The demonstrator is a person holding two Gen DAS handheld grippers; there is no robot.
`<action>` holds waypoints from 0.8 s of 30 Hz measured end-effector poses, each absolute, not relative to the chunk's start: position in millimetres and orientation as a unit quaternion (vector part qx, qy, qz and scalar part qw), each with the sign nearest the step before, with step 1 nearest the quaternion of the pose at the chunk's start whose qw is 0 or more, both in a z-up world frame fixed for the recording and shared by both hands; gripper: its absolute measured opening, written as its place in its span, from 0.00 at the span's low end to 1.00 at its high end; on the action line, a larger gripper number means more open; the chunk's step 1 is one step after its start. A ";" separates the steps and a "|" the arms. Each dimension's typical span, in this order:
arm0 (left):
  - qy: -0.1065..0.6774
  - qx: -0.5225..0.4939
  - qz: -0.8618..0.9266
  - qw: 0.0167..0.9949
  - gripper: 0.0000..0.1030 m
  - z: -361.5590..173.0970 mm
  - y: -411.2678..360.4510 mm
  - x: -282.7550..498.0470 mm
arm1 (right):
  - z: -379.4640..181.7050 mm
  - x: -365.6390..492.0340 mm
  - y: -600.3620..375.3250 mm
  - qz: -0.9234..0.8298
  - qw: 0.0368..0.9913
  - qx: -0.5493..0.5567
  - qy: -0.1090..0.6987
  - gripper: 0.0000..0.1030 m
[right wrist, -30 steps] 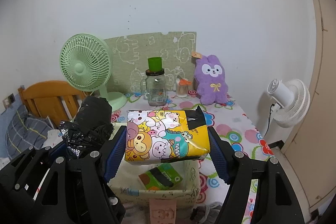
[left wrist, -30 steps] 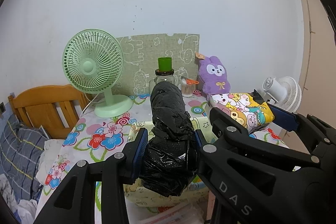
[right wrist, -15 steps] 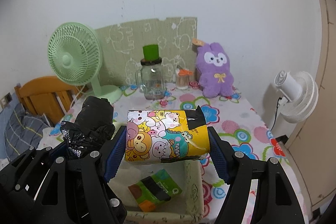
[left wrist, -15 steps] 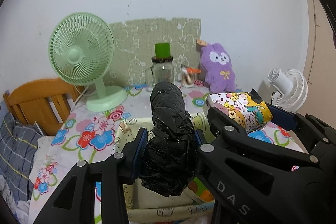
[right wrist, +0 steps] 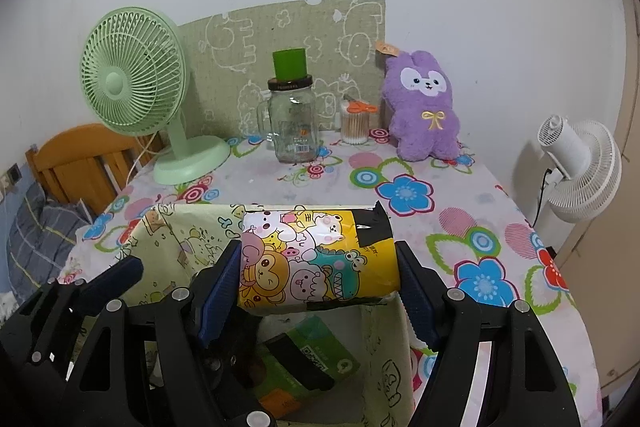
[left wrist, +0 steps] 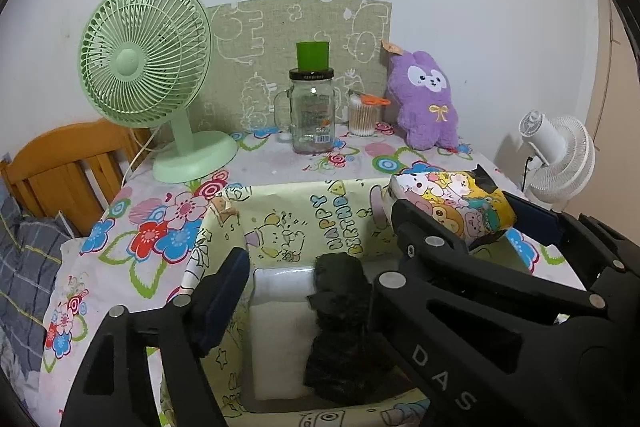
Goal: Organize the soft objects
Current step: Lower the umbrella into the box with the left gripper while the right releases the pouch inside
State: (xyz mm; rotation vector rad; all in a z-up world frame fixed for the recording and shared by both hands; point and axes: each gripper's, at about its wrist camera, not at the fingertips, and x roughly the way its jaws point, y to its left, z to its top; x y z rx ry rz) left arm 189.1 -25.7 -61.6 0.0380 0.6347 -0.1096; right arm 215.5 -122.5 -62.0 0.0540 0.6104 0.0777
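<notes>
**Black bundle dropped, cartoon pack next**

The left gripper (left wrist: 304,291), jaws just spread and released, hangs over the crinkled black plastic bundle (left wrist: 340,327) lying inside the printed fabric bin (left wrist: 224,223). The right gripper (right wrist: 320,267) clamps the glossy cartoon tissue pack (right wrist: 316,259) above the bin; letting go off-centre could catch its floppy rim.

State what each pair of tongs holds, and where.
Left tongs: just opened, holding nothing; black bundle in the bin. Right tongs: cartoon-print pack, clamped at both ends.

- The right gripper (right wrist: 319,277) clamps a cartoon-printed pack (right wrist: 316,263) over the fabric box (right wrist: 176,235).
- A green packet (right wrist: 316,351) lies inside, perhaps tissues.
</notes>
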 end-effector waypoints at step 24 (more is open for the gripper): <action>0.323 0.003 -0.026 0.946 0.89 -65.6 -9.8 195.7 | -63.5 226.9 -107.3 0.057 0.952 0.021 0.299 0.81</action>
